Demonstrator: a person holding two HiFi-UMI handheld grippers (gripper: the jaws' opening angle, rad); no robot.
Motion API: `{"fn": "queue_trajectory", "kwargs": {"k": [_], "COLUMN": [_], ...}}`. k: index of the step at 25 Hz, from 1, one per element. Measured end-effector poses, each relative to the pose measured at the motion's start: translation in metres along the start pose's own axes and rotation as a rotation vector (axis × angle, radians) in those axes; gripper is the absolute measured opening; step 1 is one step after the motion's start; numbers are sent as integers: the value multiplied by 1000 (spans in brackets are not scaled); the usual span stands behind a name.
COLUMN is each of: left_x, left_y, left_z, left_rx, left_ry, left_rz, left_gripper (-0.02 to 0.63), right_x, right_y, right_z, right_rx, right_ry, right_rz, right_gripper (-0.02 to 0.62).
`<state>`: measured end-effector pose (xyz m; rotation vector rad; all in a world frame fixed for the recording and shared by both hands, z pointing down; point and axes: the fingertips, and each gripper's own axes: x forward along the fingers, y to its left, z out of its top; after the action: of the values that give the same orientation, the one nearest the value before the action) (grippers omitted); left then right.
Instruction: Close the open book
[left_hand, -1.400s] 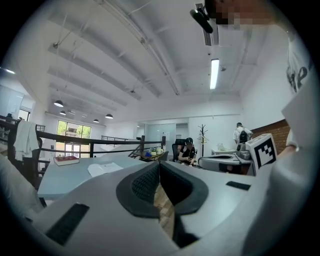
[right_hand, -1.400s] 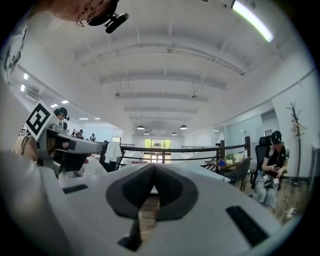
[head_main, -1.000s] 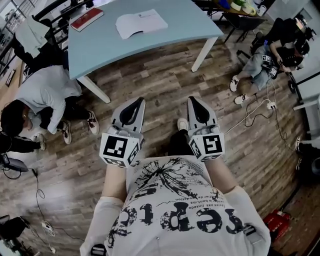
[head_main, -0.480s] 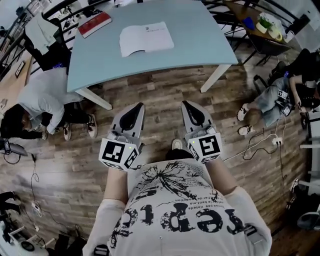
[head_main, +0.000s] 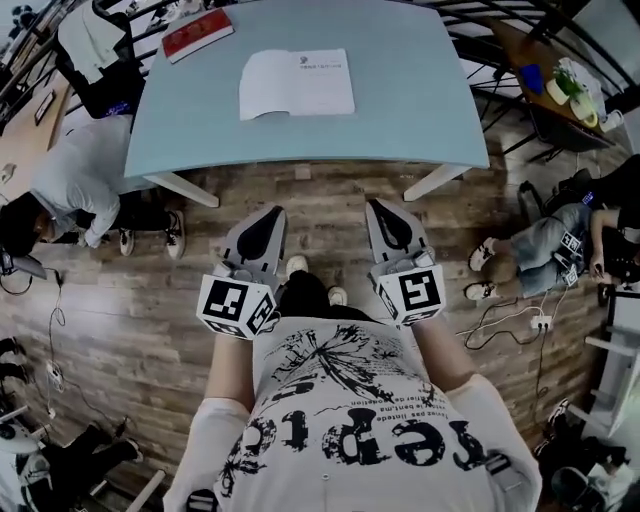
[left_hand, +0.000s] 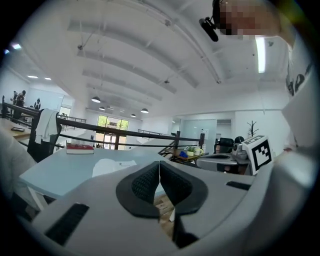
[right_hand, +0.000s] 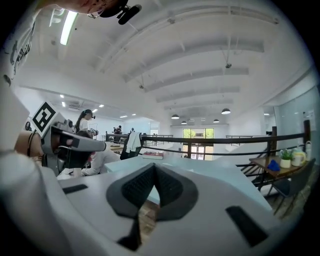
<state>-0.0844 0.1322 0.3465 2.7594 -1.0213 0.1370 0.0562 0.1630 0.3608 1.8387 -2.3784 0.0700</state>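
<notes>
Head view: open book (head_main: 296, 84) flat on pale blue table (head_main: 410, 110), white pages up; left gripper (head_main: 273, 211) and right gripper (head_main: 374, 204) pressed together, empty, well short.

Hardly any print here can be read.
The white shirt (head_main: 350, 420) carries large black gothic letters, upside down and not safely readable, plus a finer line too small to read; the open book (head_main: 296, 84) on the bench (head_main: 420, 110) shows one short printed line, too small to make out; the cubes on the left tongs (head_main: 273, 211) and right tongs (head_main: 376, 204) bear only square coded markers.
</notes>
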Motion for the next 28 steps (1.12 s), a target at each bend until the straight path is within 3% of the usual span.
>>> {"fn": "queue_trajectory", "kwargs": {"k": [13, 19, 24, 28], "left_x": [153, 218, 251, 265], "left_y": [119, 178, 209, 220], "left_z": [5, 12, -3, -29], "left_rx": [-84, -85, -106, -196], "left_ry": [40, 52, 67, 83], "left_rz": [104, 139, 187, 232], "left_gripper": [20, 20, 20, 20], "right_x": [164, 244, 291, 317], "right_y": [-87, -129, -152, -161], "right_z": [5, 7, -2, -17], "right_rx": [-42, -59, -42, -39], "right_ry": [-2, 1, 25, 61], "right_rz": [41, 12, -2, 34], "right_gripper": [11, 11, 11, 11]}}
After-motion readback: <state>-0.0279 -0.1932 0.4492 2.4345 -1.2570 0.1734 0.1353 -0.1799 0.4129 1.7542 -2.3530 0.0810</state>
